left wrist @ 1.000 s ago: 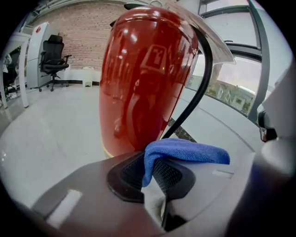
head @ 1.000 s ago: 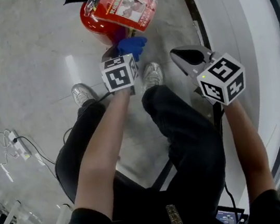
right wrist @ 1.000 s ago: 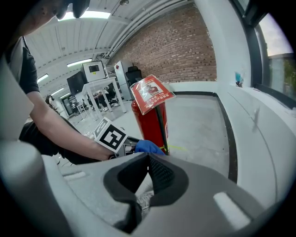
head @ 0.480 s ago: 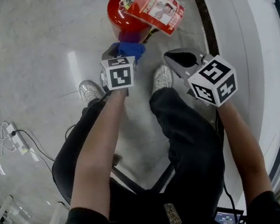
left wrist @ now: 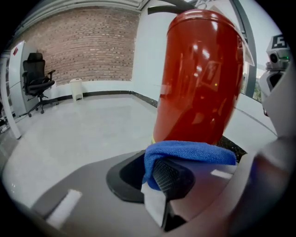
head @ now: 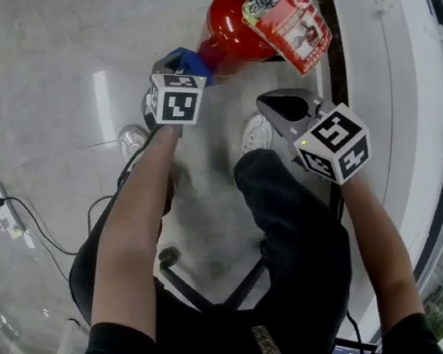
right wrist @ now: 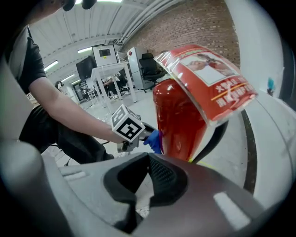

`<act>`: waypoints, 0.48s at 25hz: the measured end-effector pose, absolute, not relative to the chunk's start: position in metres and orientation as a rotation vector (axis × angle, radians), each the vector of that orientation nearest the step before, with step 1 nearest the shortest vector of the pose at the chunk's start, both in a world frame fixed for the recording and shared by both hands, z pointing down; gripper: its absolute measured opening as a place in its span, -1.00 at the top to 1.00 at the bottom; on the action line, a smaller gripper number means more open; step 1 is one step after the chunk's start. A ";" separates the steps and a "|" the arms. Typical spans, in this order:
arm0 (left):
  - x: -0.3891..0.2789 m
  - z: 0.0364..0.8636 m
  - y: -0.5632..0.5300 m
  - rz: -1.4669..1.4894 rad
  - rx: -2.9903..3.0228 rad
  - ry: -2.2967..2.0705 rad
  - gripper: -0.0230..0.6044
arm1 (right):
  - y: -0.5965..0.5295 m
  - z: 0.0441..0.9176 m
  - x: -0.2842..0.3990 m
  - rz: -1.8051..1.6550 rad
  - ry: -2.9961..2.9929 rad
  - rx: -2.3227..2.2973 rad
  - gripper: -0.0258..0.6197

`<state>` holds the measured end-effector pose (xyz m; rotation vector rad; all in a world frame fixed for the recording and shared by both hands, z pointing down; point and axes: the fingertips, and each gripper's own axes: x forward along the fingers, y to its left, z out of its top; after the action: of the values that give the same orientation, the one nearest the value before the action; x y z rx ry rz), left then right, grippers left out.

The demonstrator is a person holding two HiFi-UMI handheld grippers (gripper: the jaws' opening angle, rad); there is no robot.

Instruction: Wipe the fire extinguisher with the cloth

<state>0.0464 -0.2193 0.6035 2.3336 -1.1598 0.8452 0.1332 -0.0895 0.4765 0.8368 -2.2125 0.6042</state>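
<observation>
fire extinguisher (head: 223,37): red, stood upright on grey floor (head: 45,116), laminated tag (head: 289,24) hung at its top. blue cloth (left wrist: 189,152): clamped in left gripper (left wrist: 163,179), placed at the cylinder's side. right gripper (right wrist: 148,178): jaws closed, nothing held, positioned near the extinguisher.

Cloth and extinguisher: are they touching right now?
Touching. The right gripper view shows the cloth, clamped in the left gripper, pressed against the red side of the extinguisher with no gap between them; the head view agrees.
</observation>
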 end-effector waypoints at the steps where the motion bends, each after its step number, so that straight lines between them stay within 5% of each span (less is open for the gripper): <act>1: 0.046 0.604 -0.227 0.845 2.345 -1.153 0.82 | -0.090 0.478 0.130 0.604 -2.213 0.823 0.91; 12: 0.050 0.622 -0.271 0.776 2.442 -1.069 0.82 | -0.093 0.499 0.108 0.601 -2.235 0.709 0.91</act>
<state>0.0497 -0.2714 0.6220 2.4416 -1.0688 0.7763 0.1078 -0.0933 0.4985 0.7087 -2.2354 0.6014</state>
